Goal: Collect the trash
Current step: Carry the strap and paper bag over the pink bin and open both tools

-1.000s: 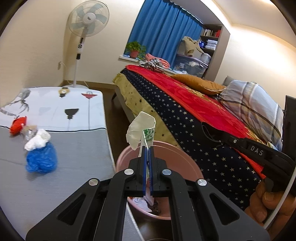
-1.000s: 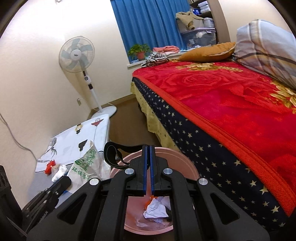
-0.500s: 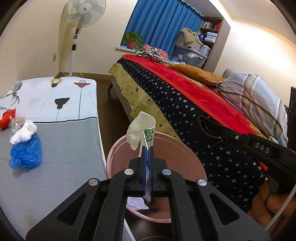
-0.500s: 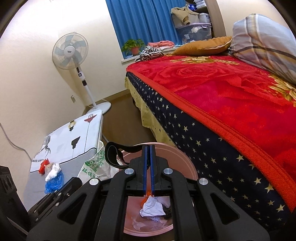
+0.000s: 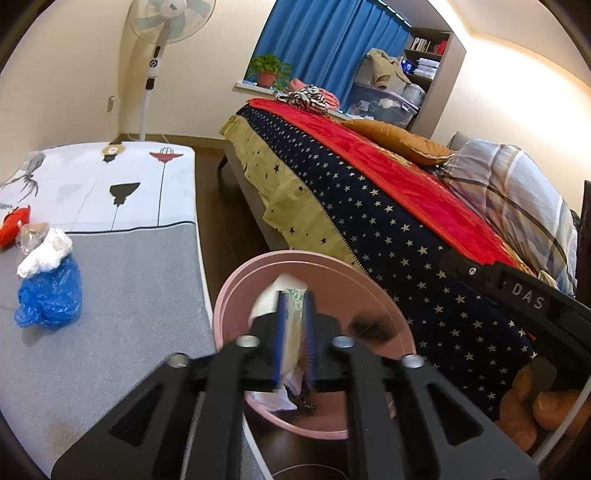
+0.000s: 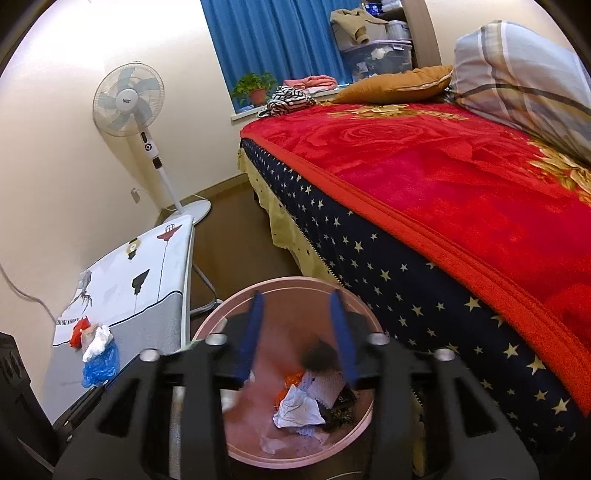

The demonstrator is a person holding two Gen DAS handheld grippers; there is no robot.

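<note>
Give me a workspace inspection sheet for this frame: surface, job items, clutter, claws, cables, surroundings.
Surface: grey-and-white mat, beside the bed.
Job's things: pink bin on the floor, trash inside; white wrapper between the left pads; blue bag, white wad, red scrap on the mat.
Clutter: nothing else seen.
Claws: left claw opening over the bin, wrapper still between; right claw opening, dark blurred item dropping.
Cables: white cord on the wall.
Surroundings: bed, fan, curtain.
</note>
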